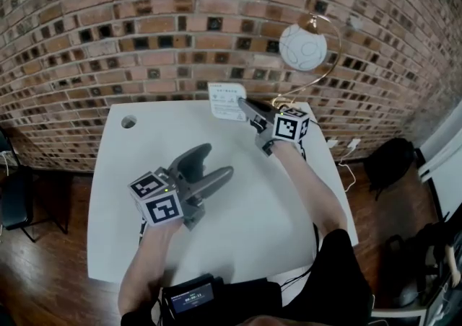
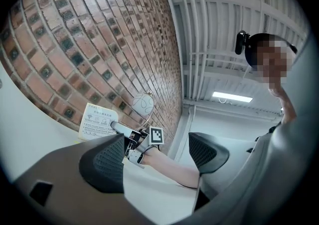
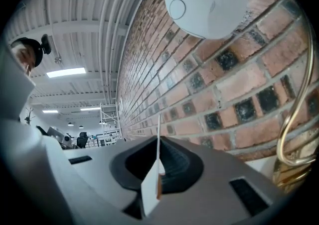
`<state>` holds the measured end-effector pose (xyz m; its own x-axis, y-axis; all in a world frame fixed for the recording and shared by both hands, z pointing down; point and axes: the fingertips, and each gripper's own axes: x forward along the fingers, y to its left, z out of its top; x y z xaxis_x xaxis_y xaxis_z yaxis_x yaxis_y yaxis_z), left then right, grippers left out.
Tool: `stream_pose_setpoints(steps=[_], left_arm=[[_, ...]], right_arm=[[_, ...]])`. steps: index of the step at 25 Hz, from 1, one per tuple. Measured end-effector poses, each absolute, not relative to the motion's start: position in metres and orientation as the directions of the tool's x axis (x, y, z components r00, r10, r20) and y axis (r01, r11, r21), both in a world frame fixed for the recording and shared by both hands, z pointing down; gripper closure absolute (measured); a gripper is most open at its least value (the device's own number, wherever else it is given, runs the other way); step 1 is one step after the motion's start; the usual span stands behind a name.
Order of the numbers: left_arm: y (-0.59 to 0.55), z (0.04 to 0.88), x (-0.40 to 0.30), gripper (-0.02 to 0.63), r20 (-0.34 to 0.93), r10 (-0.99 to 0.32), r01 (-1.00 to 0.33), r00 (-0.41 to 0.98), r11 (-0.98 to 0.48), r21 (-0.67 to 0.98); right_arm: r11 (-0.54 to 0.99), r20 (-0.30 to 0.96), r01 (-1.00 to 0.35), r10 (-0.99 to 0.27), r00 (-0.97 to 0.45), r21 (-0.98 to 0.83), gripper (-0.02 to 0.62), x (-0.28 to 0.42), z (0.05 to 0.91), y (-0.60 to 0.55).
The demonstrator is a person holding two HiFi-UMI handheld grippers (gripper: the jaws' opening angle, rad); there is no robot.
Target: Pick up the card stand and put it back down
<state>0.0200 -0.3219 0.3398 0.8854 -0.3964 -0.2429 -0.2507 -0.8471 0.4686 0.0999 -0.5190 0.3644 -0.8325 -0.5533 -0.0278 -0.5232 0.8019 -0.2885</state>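
R gripper [image 1: 244, 105] is pinching card stand [image 1: 227, 100] at table's [image 1: 130, 195] far edge; L gripper [image 1: 215, 161] is hovering nearer, jaws wide, empty.

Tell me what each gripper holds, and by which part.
The right gripper is shut on the card stand, pinching its right-hand edge in the head view. The left gripper is open, holding nothing.

1. Soft, even light fills the head view; the white table [image 1: 238, 209] carries only a faint shadow under the left gripper [image 1: 218, 161].
2. Fisheye distortion bows the brick wall [image 1: 144, 29] beyond it; both gripper views' corners go black.
3. A ceiling light [image 2: 235, 97] glares above its jaws.
4. The card stand [image 3: 151, 191] inside the right gripper [image 3: 158, 162] blurs.
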Motion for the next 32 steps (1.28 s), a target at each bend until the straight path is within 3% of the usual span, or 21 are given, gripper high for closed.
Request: stream_pose_setpoints(steps=[15, 22, 32], left_arm=[[-0.327, 0.343, 0.013, 0.212, -0.236, -0.417, -0.271, 0.878, -0.838, 0.475], [-0.328, 0.344, 0.013, 0.212, -0.228, -0.420, -0.276, 0.878, -0.835, 0.476], [-0.329, 0.343, 0.010, 0.212, -0.228, -0.424, -0.281, 0.877, -0.835, 0.473]], right_arm=[[0.787, 0.029, -0.535, -0.554, -0.832, -0.306, 0.566, 0.069, 0.396, -0.555], [0.842, 0.011, -0.457, -0.474, -0.880, -0.287, 0.565, 0.055, 0.395, -0.556], [0.832, 0.086, -0.504, -0.499, -0.862, -0.231, 0.536, 0.058, 0.415, -0.567]])
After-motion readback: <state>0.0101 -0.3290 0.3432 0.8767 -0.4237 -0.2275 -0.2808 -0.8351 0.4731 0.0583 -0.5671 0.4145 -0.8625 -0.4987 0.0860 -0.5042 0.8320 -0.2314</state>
